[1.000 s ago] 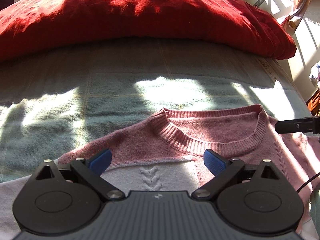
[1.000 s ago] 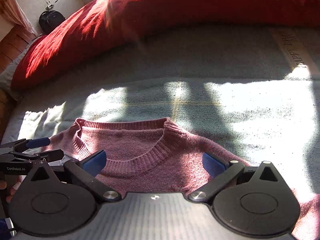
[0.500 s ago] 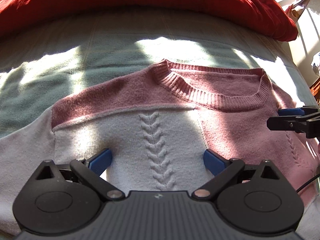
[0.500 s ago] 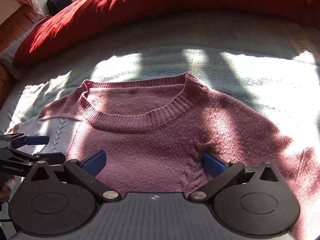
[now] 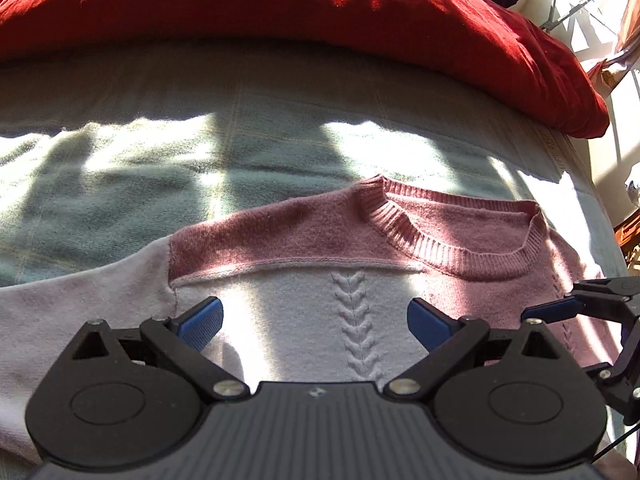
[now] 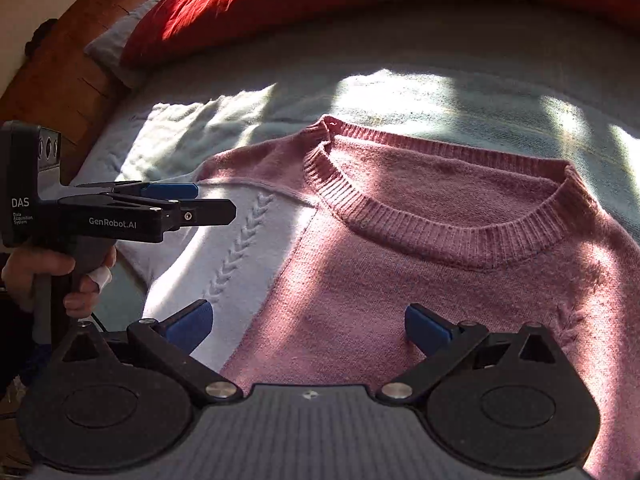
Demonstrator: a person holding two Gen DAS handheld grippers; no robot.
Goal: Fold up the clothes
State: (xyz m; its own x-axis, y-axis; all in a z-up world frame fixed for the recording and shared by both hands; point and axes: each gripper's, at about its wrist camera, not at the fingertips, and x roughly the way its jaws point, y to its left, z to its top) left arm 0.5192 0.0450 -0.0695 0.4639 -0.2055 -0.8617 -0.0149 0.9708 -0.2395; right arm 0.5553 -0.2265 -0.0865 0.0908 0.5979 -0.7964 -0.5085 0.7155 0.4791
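Sweater laid out, tongs pulled back

Our left tongs [image 5: 314, 322] and right tongs [image 6: 308, 322], wide open and empty, have backed toward 6 o'clock; the sweater [image 6: 400, 280] lies flat on the bed [image 5: 200, 184], ready for folding.

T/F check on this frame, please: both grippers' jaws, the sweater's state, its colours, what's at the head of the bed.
1. Left gripper jaws are open. True.
2. Right gripper is clamped on the collar. False: its jaws are open and hold nothing.
3. The sweater lies spread out, collar away from the cameras. True.
4. The sweater is one solid colour. False: pink with a white panel.
5. A red duvet lies beyond the sweater. True.
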